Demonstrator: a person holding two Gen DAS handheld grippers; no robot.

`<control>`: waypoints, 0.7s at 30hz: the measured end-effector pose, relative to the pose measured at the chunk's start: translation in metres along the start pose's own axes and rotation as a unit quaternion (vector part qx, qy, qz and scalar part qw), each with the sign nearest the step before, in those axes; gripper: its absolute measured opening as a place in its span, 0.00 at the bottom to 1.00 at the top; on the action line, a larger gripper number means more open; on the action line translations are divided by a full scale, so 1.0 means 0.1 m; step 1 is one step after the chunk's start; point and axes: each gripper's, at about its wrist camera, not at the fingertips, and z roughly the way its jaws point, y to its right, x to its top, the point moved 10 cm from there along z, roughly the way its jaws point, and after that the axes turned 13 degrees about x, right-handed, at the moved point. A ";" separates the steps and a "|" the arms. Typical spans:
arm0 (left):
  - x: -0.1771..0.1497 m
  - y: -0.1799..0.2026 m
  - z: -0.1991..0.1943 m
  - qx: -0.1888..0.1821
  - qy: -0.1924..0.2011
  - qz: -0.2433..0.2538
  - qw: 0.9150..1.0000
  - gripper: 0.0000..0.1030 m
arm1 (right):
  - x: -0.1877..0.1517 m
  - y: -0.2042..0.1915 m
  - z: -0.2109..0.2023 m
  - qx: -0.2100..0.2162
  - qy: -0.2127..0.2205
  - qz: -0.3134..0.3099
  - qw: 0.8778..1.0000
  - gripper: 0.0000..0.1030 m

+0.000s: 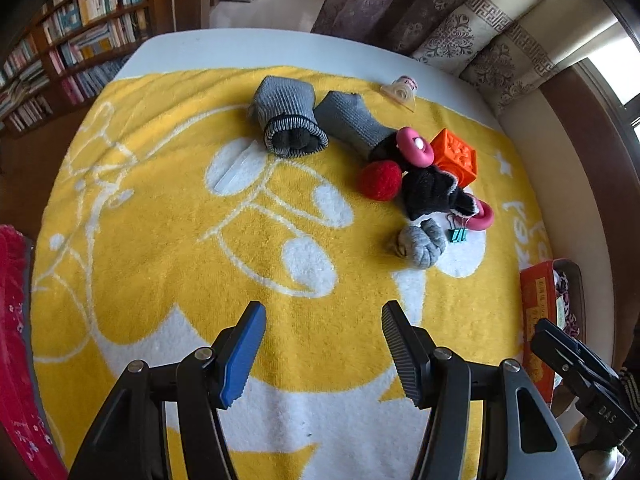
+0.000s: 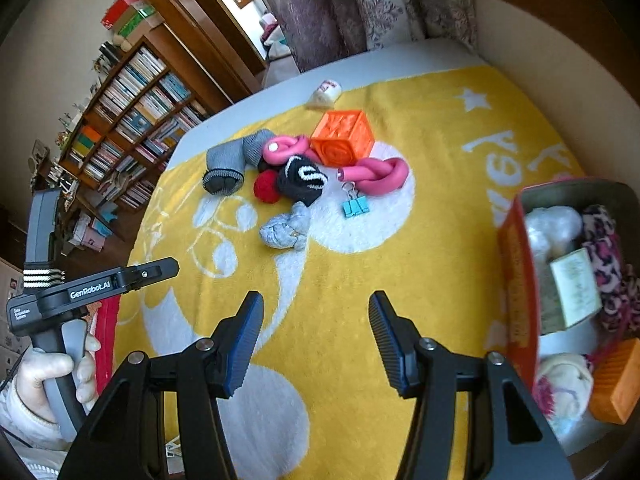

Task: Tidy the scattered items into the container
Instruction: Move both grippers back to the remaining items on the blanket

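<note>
Scattered items lie on a yellow and white blanket point(image 1: 160, 240): grey rolled socks point(image 1: 288, 120), a red pompom point(image 1: 378, 180), a black sock point(image 1: 432, 194), an orange cube point(image 1: 456, 156), pink foam rings point(image 1: 414, 146), a grey knotted sock point(image 1: 422, 242) and a teal binder clip point(image 1: 458, 234). The same pile shows in the right wrist view: cube point(image 2: 344, 138), black sock point(image 2: 302, 178), clip point(image 2: 356, 204). The red container point(image 2: 520, 280) at the right holds several items. My left gripper point(image 1: 324, 352) is open and empty above the blanket. My right gripper point(image 2: 316, 348) is open and empty left of the container.
A clear plastic piece point(image 1: 240, 168) lies on the blanket left of the socks. A small cup-like item point(image 1: 402, 88) lies at the far edge. A bookshelf point(image 1: 72, 48) stands at the left, curtains point(image 1: 440, 20) behind. A red cloth point(image 1: 16, 320) lies at the left edge.
</note>
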 end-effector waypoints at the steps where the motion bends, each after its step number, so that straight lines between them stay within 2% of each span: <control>1: 0.00 0.01 0.04 -0.004 -0.005 0.002 1.000 0.60 | 0.00 0.00 0.03 -0.002 -0.002 0.002 1.000 0.57; 8: 0.02 0.31 0.26 -0.035 -0.027 0.044 0.998 0.60 | 0.11 0.16 0.23 -0.029 -0.014 0.025 0.999 0.57; 21: 0.25 1.15 0.57 -0.082 -0.034 0.129 0.988 0.60 | 0.26 0.39 0.21 -0.069 -0.005 0.038 0.997 0.57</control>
